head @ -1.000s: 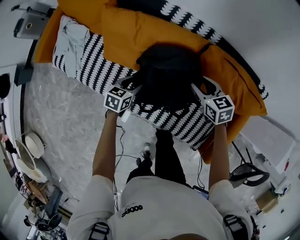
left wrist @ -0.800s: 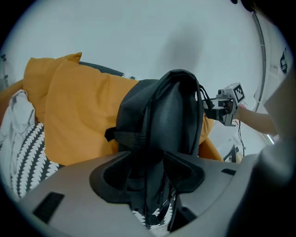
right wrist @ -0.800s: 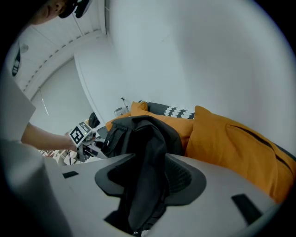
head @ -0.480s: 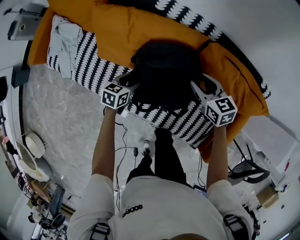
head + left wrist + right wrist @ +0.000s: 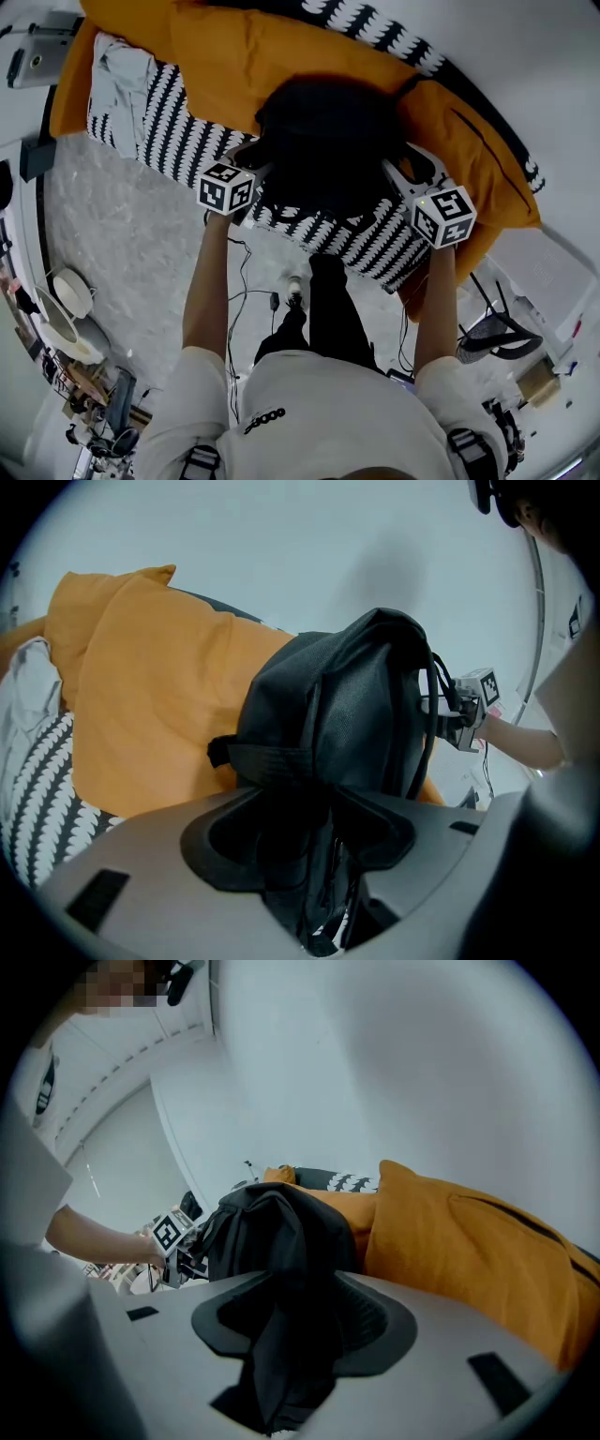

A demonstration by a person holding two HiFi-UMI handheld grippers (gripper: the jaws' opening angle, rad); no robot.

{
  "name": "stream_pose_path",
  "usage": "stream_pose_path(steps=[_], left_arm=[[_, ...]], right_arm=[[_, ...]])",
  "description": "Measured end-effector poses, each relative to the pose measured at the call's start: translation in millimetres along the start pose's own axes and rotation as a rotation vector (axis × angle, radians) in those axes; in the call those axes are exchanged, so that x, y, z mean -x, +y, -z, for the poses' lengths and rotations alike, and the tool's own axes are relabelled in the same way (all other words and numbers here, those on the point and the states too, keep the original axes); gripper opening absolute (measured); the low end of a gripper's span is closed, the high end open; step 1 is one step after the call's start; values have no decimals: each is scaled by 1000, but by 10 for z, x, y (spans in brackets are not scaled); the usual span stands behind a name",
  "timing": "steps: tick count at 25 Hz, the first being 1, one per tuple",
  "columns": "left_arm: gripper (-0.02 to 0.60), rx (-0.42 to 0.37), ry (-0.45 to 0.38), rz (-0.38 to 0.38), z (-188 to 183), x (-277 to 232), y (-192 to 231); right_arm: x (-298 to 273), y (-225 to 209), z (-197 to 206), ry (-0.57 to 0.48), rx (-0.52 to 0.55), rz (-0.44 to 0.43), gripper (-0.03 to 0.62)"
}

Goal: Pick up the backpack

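**Backpack between two grippers at the edge of a bed.** The black backpack (image 5: 328, 141) stands upright just ahead of both grippers and between them, over the near edge of the bed (image 5: 361, 246), with the orange duvet (image 5: 234, 56) beyond it. Whether its base rests on the bed cannot be told. The left gripper (image 5: 317, 897) has a fold of the backpack's side between its jaws, below a strap (image 5: 277, 758). Those jaws are opening, and pale gaps show beside the cloth, so the pads appear not to press on it. The right gripper (image 5: 281, 1382) appears closed on a bunch of black cloth from the opposite side, which fills the gap between its jaws. Several faults seem possible from here. With the left gripper's hold loosened, a lift would hang the whole weight from the right gripper alone. The backpack would then probably tip or swing toward the left gripper. The soft fold in the right gripper could also creep out under that load. Because the backpack stands so near the bed's edge, a slip toward the grippers could carry it over onto the floor (image 5: 122, 234). The strap in front of the left gripper could catch on a jaw as that gripper shifts.
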State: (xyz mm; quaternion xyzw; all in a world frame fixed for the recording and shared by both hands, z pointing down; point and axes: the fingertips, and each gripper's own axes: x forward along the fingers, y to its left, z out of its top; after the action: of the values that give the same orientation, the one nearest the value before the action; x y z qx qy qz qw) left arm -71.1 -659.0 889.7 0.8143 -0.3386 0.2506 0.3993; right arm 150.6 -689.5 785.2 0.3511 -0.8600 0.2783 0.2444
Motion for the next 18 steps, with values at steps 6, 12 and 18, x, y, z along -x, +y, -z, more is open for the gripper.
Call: stream_pose_path(steps=[6, 12, 18], left_arm=[[225, 16, -18, -2, -22, -99, 75], [178, 6, -30, -15, -51, -160, 22], [160, 2, -46, -66, -16, -128, 2]], right_arm=[[-165, -1, 35, -8, -50, -37, 202], [-244, 65, 65, 3, -57, -58, 189], [-285, 123, 99, 7, -67, -38, 148]])
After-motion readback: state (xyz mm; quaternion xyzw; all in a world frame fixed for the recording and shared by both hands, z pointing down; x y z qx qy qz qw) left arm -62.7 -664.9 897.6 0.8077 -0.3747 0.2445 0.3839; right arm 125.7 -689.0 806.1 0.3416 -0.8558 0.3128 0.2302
